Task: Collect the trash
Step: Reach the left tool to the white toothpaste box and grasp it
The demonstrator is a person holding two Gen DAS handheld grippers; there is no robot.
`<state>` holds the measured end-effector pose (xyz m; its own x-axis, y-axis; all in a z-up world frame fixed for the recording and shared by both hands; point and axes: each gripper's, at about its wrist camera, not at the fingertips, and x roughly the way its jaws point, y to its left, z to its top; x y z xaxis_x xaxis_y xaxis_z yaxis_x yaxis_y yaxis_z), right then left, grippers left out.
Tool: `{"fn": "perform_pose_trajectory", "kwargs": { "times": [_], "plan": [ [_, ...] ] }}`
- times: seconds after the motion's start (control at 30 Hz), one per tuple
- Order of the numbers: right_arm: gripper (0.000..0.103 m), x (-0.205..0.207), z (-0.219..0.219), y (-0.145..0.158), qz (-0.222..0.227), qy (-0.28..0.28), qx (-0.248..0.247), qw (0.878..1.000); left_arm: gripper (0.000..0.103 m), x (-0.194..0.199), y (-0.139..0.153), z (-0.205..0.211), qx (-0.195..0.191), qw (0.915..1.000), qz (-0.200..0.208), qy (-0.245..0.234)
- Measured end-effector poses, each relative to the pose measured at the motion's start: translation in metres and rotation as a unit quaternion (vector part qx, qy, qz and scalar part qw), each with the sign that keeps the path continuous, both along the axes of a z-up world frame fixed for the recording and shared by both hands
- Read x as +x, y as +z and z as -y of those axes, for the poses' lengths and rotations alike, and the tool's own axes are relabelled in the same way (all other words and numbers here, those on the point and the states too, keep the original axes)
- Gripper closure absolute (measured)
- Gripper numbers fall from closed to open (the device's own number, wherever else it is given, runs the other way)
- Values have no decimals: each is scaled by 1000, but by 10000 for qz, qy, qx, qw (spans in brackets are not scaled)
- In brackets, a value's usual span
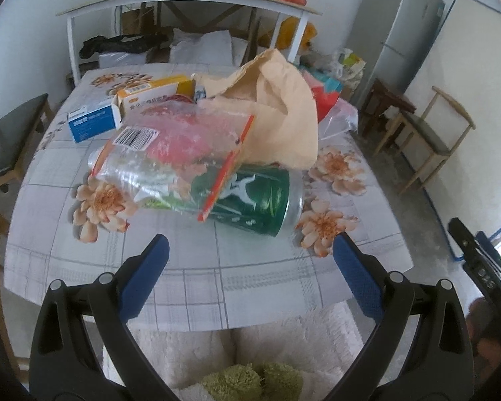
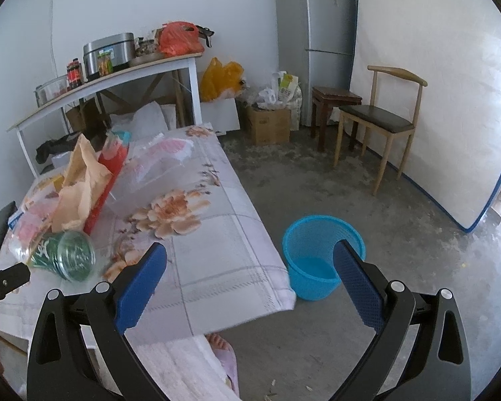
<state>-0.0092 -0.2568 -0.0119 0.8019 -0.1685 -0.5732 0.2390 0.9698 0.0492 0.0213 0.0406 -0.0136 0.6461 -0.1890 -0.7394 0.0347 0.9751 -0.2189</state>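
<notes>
Straight ahead of left claw (image 1: pixel 250 260): green cup (image 1: pixel 250 197) on its side on table (image 1: pixel 200 267), long axis crosswise to fingers, rim toward right, clear plastic bag (image 1: pixel 170 147) draped over it. Left nearer. Left spread wide, holding nothing, short of cup. Right claw (image 2: pixel 250 270) likewise released, empty, aimed between table edge and blue bin (image 2: pixel 317 254) on floor.

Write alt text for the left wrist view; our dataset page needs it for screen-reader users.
An open left gripper hovers at the near edge of a floral-clothed table, facing a trash pile: a green can on its side under a clear plastic bag, a torn brown paper bag, and blue and yellow cartons behind.
</notes>
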Motion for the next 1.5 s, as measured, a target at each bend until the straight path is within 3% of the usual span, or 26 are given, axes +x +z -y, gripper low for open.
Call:
{"fn": "perform_pose_trajectory", "kwargs": {
  "times": [0.17, 0.43, 0.63, 0.83, 1.03, 1.27, 1.5],
  "plan": [
    [6, 15, -9, 5, 245, 52, 62, 9997, 8, 14, 0, -16, -436, 9990, -128, 18],
    [6, 45, -26, 24, 667, 309, 87, 9973, 8, 22, 12, -41, -762, 9964, 342, -120],
    [6, 67, -35, 44, 690, 743, 389, 9941, 8, 25, 20, -64, -775, 9940, 749, -163],
    [6, 94, -48, 62, 627, 1460, 908, 9831, 8, 28, 22, -91, -850, 9916, 978, -42],
    [8, 110, -74, 68, 545, 1898, 873, 9764, 8, 29, 22, -119, -930, 9891, 1126, 200],
    [11, 125, -79, 57, 161, 1945, 1241, 9729, 8, 29, 19, -161, -870, 9862, 1284, 586],
    [11, 133, -74, 41, -75, 1722, 1416, 9748, 9, 56, 20, -203, -340, 9844, 1439, 951]
  ]
}}
